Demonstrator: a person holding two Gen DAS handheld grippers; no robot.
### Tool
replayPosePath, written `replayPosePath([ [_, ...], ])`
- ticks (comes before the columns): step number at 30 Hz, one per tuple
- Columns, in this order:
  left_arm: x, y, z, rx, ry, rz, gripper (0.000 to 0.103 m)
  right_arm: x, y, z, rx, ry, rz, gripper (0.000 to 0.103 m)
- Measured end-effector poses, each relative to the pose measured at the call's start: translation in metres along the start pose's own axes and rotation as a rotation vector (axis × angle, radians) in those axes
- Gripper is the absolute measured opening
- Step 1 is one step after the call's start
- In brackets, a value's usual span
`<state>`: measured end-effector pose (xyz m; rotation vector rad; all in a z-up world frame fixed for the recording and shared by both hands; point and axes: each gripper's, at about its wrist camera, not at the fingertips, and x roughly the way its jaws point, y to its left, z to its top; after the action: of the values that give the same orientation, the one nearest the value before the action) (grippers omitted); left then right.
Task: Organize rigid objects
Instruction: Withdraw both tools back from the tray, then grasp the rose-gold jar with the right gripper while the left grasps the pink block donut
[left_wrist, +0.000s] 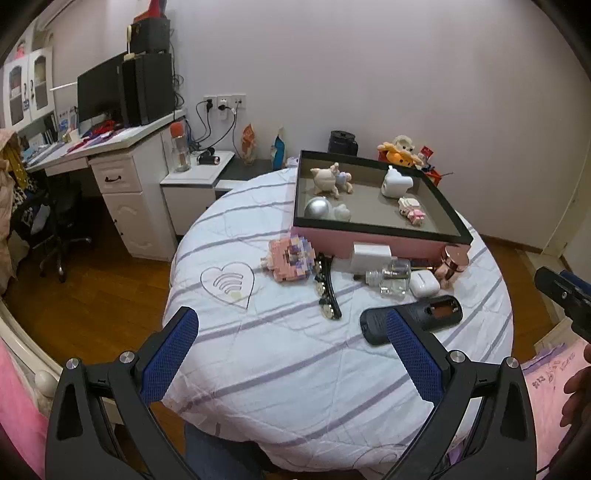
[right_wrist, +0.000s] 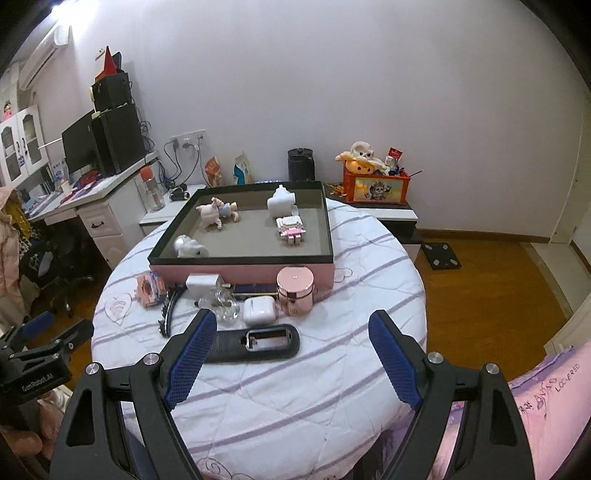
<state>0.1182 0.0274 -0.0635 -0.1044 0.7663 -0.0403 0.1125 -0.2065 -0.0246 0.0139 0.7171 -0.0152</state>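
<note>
Both grippers empty, hovering over the near edge of the round cloth-covered desk. Left gripper: fingers spread, nothing between them. Right gripper: fingers spread wide too, nothing pinched.

Pink tray box with dark rim sits at the far side of the desk. Already inside: pig figurine, white charger, pink-white block figure, silver ball and a small white figure at its near left corner.

Still loose on the cloth, in a row just in front of the box:
- pink block model, left end
- black hair clip
- white power adapter, touching the box front
- clear glass bottle
- white earbud case
- rose-gold jar, right end
- black remote, battery bay open, nearest the grippers

Step, as I read it: mid-task, between picks, lining up on the next loose item. About half the things are boxed.

Next move probably the remote: it lies just ahead of the right gripper's left finger. It's flat and long, so it needs a drop to cloth level, fingers straddling the narrow width, then a lift over the box rim. Soft cloth may bunch under the fingers.
</note>
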Motion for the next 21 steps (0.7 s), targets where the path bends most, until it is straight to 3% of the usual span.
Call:
replayPosePath([
  [8, -0.008, 0.002, -0.002, -0.001, -0.012, 0.009, 0.103, -0.002, 0.004, -0.008, -0.015, 0.009, 0.009, 0.086],
  [21, 0.019, 0.006, 0.000, -0.019, 0.032, 0.011, 0.103, 0.015, 0.000, -0.012, -0.007, 0.050, 0.002, 0.086],
])
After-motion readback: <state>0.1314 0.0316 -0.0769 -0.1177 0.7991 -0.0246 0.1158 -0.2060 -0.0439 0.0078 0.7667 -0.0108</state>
